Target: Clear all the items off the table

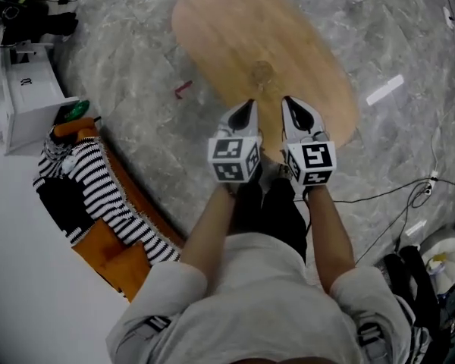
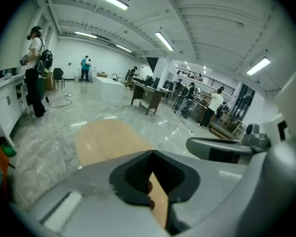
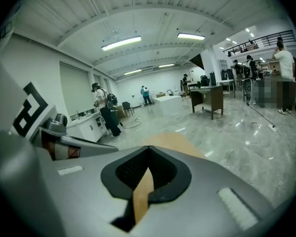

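Note:
An oval wooden table (image 1: 243,36) stands on the marble floor in front of me, and its top shows nothing on it. Both grippers hover side by side over its near edge. My left gripper (image 1: 247,109) is shut with its tips together and holds nothing. My right gripper (image 1: 291,105) is shut the same way, also with nothing in it. In the left gripper view the closed jaws of the left gripper (image 2: 150,154) point across the bare table (image 2: 106,137). The right gripper (image 3: 148,149) points over the table (image 3: 172,141) too.
An orange seat with striped cloth (image 1: 91,188) lies at the left, beside a white cabinet (image 1: 26,89). Cables (image 1: 409,196) and a dark bag (image 1: 409,279) lie on the floor at the right. A person (image 2: 35,70) and desks (image 2: 147,97) stand far off.

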A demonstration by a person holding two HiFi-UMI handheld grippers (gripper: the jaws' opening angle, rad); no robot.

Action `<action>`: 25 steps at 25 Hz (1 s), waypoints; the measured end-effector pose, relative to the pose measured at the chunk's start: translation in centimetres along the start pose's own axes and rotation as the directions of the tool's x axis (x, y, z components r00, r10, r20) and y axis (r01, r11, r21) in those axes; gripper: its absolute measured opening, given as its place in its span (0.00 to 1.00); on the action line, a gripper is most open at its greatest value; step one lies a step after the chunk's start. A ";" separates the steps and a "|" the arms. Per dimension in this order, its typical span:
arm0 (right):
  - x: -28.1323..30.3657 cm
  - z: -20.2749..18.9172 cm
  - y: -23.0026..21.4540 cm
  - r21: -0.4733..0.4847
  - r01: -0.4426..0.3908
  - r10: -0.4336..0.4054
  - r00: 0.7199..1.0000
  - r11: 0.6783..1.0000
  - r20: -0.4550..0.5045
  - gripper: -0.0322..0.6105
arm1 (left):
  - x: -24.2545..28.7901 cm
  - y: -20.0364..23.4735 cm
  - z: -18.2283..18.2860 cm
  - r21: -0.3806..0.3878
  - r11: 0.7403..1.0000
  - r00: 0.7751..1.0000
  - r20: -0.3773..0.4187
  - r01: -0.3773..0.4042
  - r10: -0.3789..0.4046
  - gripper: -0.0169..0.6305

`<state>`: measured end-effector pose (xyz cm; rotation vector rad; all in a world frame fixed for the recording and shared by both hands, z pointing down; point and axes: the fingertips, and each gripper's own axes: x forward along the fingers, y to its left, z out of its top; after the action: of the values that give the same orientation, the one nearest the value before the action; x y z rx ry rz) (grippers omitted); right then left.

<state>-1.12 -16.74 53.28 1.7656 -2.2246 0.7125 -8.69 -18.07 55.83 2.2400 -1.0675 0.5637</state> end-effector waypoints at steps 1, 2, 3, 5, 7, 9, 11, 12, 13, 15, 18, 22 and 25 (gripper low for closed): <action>0.7 -0.6 -0.3 0.001 0.005 -0.005 1.000 1.000 -0.012 0.06 | 0.8 0.3 -0.5 0.015 1.000 1.000 -0.017 0.015 -0.014 0.06; 1.4 -1.2 -0.7 0.003 0.010 -0.010 1.000 1.000 -0.023 0.06 | 1.7 0.6 -1.0 0.029 0.999 0.999 -0.035 0.028 -0.027 0.06; 2.1 -1.8 -1.0 0.003 0.012 -0.012 0.999 1.000 -0.032 0.06 | 2.6 0.9 -1.6 0.040 0.998 0.998 -0.053 0.041 -0.039 0.06; 3.2 -3.0 -1.7 0.002 0.013 -0.013 0.999 1.000 -0.047 0.06 | 4.2 1.6 -2.6 0.062 0.996 0.995 -0.086 0.063 -0.057 0.06; 4.0 -4.3 -2.5 -0.001 0.012 -0.012 0.998 1.000 -0.058 0.06 | 5.6 2.2 -3.6 0.098 0.992 0.991 -0.116 0.085 -0.073 0.06; 4.4 -5.5 -3.4 -0.001 0.013 -0.013 0.998 1.000 -0.066 0.06 | 7.0 2.7 -4.9 0.151 0.982 0.984 -0.154 0.110 -0.086 0.06; 4.9 -6.8 -4.1 0.007 0.020 -0.020 0.997 1.000 -0.078 0.06 | 8.1 3.4 -6.0 0.201 0.971 0.978 -0.186 0.133 -0.096 0.06; 5.2 -7.4 -4.3 0.013 0.025 -0.024 0.996 1.000 -0.084 0.06 | 8.5 3.9 -6.3 0.220 0.965 0.975 -0.198 0.142 -0.099 0.06; 5.5 -8.0 -4.4 0.020 0.030 -0.028 0.996 0.999 -0.090 0.06 | 8.9 4.4 -6.5 0.235 0.960 0.973 -0.208 0.151 -0.102 0.06; 6.1 -9.0 -4.8 0.035 0.038 -0.034 0.995 0.999 -0.099 0.06 | 9.7 5.3 -7.0 0.264 0.950 0.967 -0.229 0.169 -0.108 0.06; 6.7 -10.4 -5.8 0.062 0.054 -0.048 0.994 0.997 -0.097 0.06 | 11.6 5.8 -8.1 0.336 0.917 0.954 -0.274 0.217 -0.126 0.06; 7.2 -12.6 -5.8 0.139 0.075 -0.064 0.994 0.987 -0.087 0.06 | 13.3 6.3 -9.2 0.483 0.823 0.931 -0.335 0.300 -0.143 0.06; 8.3 -13.8 -5.7 0.159 0.074 -0.057 0.992 0.984 -0.108 0.06 | 14.4 6.6 -10.5 0.540 0.769 0.914 -0.383 0.340 -0.135 0.06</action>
<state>0.40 -17.96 70.27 1.8216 -2.0832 0.9731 -6.79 -22.38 74.20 2.6264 -0.4402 1.2461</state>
